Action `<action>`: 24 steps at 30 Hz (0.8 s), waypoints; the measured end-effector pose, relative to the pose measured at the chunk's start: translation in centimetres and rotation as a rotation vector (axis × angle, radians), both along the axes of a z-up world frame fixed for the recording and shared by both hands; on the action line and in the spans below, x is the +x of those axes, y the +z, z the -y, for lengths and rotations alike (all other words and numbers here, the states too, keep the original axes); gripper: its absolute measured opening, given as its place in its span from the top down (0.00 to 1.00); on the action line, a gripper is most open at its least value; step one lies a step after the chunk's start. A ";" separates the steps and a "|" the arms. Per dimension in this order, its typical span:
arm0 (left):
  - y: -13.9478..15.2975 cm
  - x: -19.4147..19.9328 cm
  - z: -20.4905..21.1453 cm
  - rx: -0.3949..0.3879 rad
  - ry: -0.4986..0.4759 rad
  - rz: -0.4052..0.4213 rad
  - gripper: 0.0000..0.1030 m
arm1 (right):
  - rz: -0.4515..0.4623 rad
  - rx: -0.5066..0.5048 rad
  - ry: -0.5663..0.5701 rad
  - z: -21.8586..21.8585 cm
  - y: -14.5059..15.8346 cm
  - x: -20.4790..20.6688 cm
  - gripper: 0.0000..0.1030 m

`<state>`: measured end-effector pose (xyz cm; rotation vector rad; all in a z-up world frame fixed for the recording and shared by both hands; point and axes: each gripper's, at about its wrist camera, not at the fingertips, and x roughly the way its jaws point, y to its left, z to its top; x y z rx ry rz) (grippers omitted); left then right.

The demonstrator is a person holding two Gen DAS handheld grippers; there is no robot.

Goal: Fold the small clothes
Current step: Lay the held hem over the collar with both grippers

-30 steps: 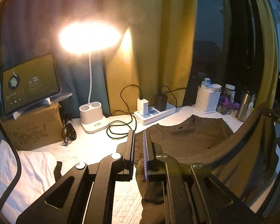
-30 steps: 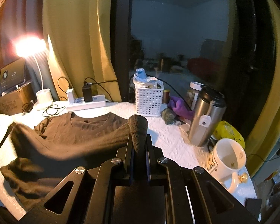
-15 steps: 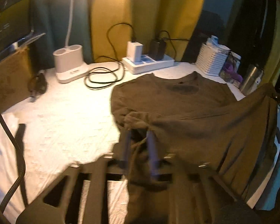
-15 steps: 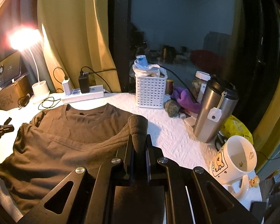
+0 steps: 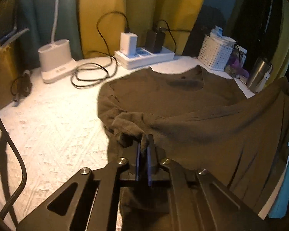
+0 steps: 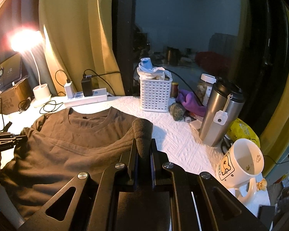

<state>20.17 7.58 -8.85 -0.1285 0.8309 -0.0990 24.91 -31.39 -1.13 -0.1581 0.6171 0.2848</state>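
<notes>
A dark brown T-shirt lies collar-up toward the curtain on the white-covered desk, its lower hem lifted over the body. The left gripper has its fingers clamped on one bunched corner; the right gripper pinches the other. The lower shirt is hidden behind both tools. A white basket and steel tumbler stand beside it.

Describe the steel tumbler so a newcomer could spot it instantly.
Start at the white basket by the dark window. Go right past the purple cloth to the steel tumbler: tall, brushed metal, black lid, with a white tag hanging on a string, unlike the white cartoon mug in front.
</notes>
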 end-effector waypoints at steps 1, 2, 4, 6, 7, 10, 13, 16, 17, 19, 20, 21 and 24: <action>0.6 -0.4 -0.2 0.000 0.009 0.022 0.97 | 0.002 0.000 0.001 0.0 0.1 -0.1 0.91; 1.1 -0.8 -0.4 0.003 0.016 0.039 0.97 | 0.005 -0.001 0.002 -0.1 0.2 -0.1 0.91; 2.9 -1.6 -0.6 0.016 0.024 0.093 0.97 | 0.011 -0.001 0.004 -0.2 0.4 -0.1 0.91; 4.2 -2.0 -0.8 0.028 0.035 0.132 0.97 | 0.019 -0.001 0.006 -0.3 0.7 0.1 0.91; 4.7 -2.1 -0.9 0.032 0.040 0.148 0.97 | 0.022 -0.001 0.006 -0.4 0.8 0.2 0.91; 6.3 -2.1 -1.4 0.043 0.052 0.189 0.97 | 0.036 0.002 0.013 -0.6 1.3 0.8 0.91; 7.0 -1.5 -1.7 0.056 0.064 0.207 0.97 | 0.046 0.002 0.019 -0.9 1.8 1.6 0.91; 7.5 -0.9 -2.0 0.070 0.074 0.221 0.97 | 0.054 -0.003 0.030 -1.3 2.1 2.6 0.91; 7.6 -0.6 -2.2 0.076 0.078 0.224 0.97 | 0.054 -0.005 0.033 -1.5 2.1 3.1 0.91; 7.7 -0.1 -2.4 0.081 0.085 0.228 0.97 | 0.051 -0.009 0.036 -1.7 1.9 3.9 0.91; 7.8 0.0 -2.4 0.082 0.088 0.229 0.97 | 0.048 -0.011 0.036 -1.9 1.8 4.5 0.91; 7.8 0.3 -2.5 0.083 0.091 0.230 0.97 | 0.043 -0.011 0.035 -2.0 1.6 5.1 0.91; 7.6 1.1 -2.6 0.095 0.090 0.230 0.97 | 0.024 -0.016 0.025 -2.3 0.8 6.9 0.91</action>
